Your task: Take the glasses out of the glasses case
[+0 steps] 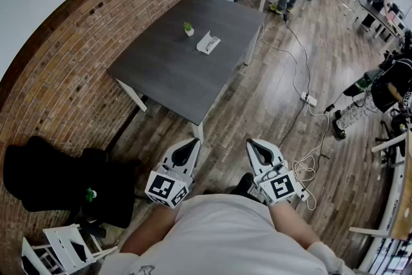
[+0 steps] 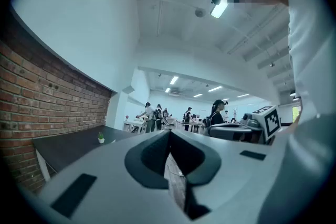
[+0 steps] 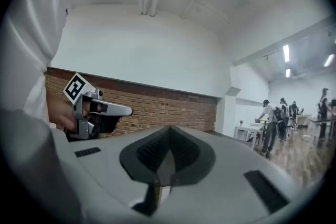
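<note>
Pressing together on nothing, the jaws of the left gripper point(image 1: 190, 142) and right gripper point(image 1: 252, 143) are clenched, held level at the person's front; the white oblong glasses case point(image 1: 208, 42) lies well apart on the dark grey rectangular table point(image 1: 161, 74), near a small green potted plant point(image 1: 188, 28); approaching squarely and spreading the jaws before reaching seems wisest.

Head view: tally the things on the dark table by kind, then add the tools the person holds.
On the table:
potted plant: 1
glasses case: 1
Held by the person:
tools: 2, the left tool and the right tool, both shut with nothing between the jaws
Total: 4
</note>
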The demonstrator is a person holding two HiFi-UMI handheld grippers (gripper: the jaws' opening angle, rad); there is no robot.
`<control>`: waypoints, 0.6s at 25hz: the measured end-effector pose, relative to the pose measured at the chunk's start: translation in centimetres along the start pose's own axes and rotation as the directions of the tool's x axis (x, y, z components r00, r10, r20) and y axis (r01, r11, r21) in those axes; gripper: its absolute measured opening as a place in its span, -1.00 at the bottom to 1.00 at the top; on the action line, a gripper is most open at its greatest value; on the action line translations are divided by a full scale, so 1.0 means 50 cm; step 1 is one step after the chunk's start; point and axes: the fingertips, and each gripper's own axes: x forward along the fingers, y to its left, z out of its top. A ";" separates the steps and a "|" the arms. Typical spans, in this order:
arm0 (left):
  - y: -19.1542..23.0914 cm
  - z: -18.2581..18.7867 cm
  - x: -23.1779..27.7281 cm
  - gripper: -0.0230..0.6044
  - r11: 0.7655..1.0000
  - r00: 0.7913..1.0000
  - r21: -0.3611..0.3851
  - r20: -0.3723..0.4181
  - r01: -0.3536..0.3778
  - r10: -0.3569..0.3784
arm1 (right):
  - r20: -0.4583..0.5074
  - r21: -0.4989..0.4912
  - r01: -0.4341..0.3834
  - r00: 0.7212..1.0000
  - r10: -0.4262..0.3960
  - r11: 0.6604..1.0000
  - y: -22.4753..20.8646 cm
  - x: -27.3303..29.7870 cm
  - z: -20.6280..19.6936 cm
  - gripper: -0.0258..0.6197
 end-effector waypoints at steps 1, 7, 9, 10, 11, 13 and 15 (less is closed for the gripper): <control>-0.002 -0.001 0.006 -0.89 1.000 1.000 -0.001 -0.001 -0.001 0.001 | 0.000 -0.001 -0.002 1.000 0.002 1.000 -0.006 0.000 0.000 -0.91; -0.018 -0.004 0.046 -0.89 1.000 1.000 -0.004 -0.010 -0.011 0.011 | 0.001 0.009 -0.023 1.000 0.023 1.000 -0.044 -0.003 -0.010 -0.91; -0.026 -0.011 0.062 -0.89 1.000 1.000 -0.006 -0.015 -0.012 0.012 | 0.003 0.015 -0.030 1.000 0.030 0.999 -0.060 -0.006 -0.018 -0.91; -0.029 -0.016 0.071 -0.89 1.000 1.000 -0.007 -0.016 -0.015 0.014 | 0.003 0.017 -0.032 0.999 0.032 0.999 -0.070 -0.006 -0.022 -0.91; -0.031 -0.020 0.081 -0.89 1.000 1.000 -0.010 -0.016 -0.018 0.018 | 0.002 0.018 -0.034 0.999 0.034 0.999 -0.081 -0.007 -0.025 -0.91; -0.036 -0.026 0.103 -0.89 1.000 0.999 -0.014 -0.018 -0.028 0.028 | 0.002 0.024 -0.042 0.999 0.042 0.999 -0.106 -0.008 -0.032 -0.91; -0.040 -0.031 0.126 -0.89 0.999 0.999 -0.016 -0.021 -0.041 0.040 | 0.004 0.034 -0.056 0.998 0.055 0.998 -0.133 -0.011 -0.039 -0.91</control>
